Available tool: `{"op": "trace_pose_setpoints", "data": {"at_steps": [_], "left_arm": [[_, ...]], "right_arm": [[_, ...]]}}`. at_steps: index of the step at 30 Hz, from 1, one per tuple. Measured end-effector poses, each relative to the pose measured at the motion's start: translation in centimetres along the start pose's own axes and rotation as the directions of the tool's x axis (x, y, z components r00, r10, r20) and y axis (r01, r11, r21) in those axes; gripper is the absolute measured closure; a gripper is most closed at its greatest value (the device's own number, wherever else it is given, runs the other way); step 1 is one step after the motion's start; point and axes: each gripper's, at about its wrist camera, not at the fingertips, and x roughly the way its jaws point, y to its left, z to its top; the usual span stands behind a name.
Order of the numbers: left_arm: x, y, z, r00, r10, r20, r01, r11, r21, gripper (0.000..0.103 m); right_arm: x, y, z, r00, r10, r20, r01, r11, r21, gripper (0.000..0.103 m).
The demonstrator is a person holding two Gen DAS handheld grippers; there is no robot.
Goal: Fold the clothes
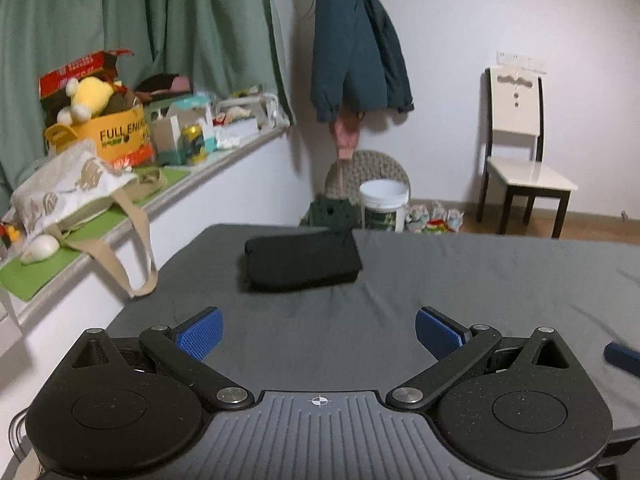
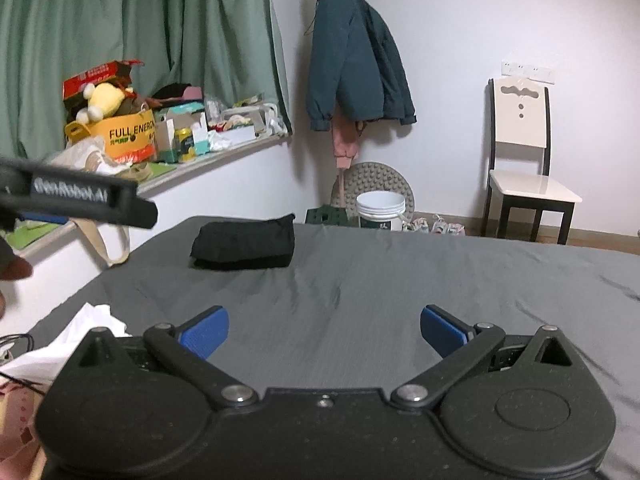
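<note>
Both my jaws gape wide, empty. The folded black cloth bundle point(image 1: 301, 262) lies ahead on the grey bed sheet point(image 1: 460, 280), long axis crosswise, my left gripper point(image 1: 318, 330) seemingly nearer than my right gripper point(image 2: 324, 330).

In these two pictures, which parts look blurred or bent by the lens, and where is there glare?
Left wrist view: the folded black garment is soft and slightly blurred; the curtain bows toward the dark corners. Right wrist view: the left claw's body crosses close to the lens, its printed label smeared; the white chair seat shows a mild sheen. Both claws, left and right, look sharp.
</note>
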Motion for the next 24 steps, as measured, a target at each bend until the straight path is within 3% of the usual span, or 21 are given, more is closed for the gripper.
{"op": "trace_pose_setpoints", "data": {"at_steps": [8, 14, 24], "left_arm": [[-4.4, -1.1, 1.7, 1.0, -0.014, -0.015, 0.014, 0.999, -0.033, 0.0], [-8.3, -1.2, 1.0, 0.998, 0.018, -0.052, -0.018, 1.0, -0.007, 0.0], [-15.1, 0.4, -1.2, 0.998, 0.046, -0.052, -0.047, 0.999, -0.018, 0.0]], "right_arm": [[-2.2, -1.4, 1.3, 1.0, 0.023, 0.012, -0.023, 1.0, 0.0, 0.0], [-3.8, -1.3, 1.5, 0.998, 0.058, 0.005, -0.058, 0.998, -0.029, 0.0], [-4.9, 0.6, 0.3, 0.991, 0.123, -0.048, -0.126, 0.989, -0.073, 0.0]]}}
